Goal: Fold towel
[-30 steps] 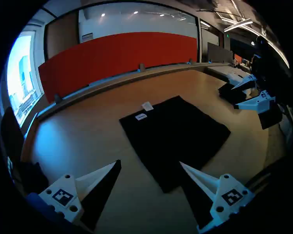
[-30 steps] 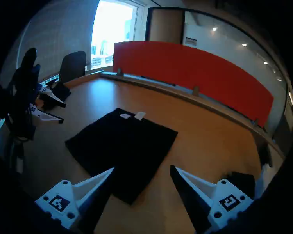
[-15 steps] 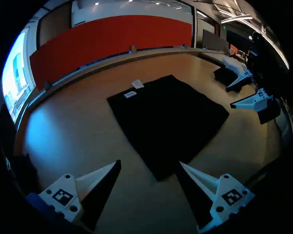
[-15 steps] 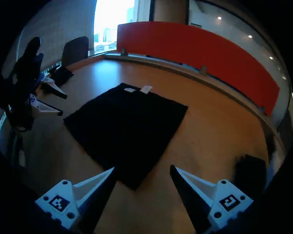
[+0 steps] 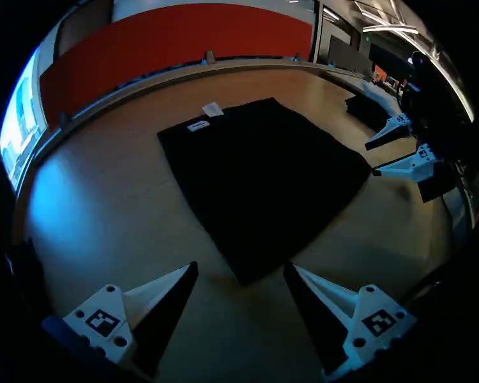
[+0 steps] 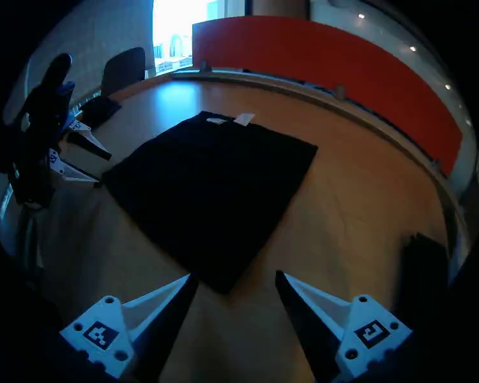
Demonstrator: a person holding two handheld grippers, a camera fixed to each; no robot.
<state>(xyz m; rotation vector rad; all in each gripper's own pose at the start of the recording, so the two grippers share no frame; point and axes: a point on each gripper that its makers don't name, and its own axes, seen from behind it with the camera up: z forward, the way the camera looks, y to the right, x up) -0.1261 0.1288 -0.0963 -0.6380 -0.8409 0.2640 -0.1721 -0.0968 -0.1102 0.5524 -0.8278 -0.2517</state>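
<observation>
On the wooden table (image 5: 105, 210) the black towel (image 5: 265, 166) lies spread flat, two white tags (image 5: 212, 110) at its far edge; the left gripper (image 5: 240, 264) hangs with fingers apart and nothing between them but one near corner just ahead; the right gripper (image 6: 236, 274), likewise spread and empty, faces the neighbouring corner. My reading is the reach-in before the first fold, though the cloth is so dark that an existing fold could be hidden; next, each gripper must drop to the tabletop, straddle its corner and pinch it.
</observation>
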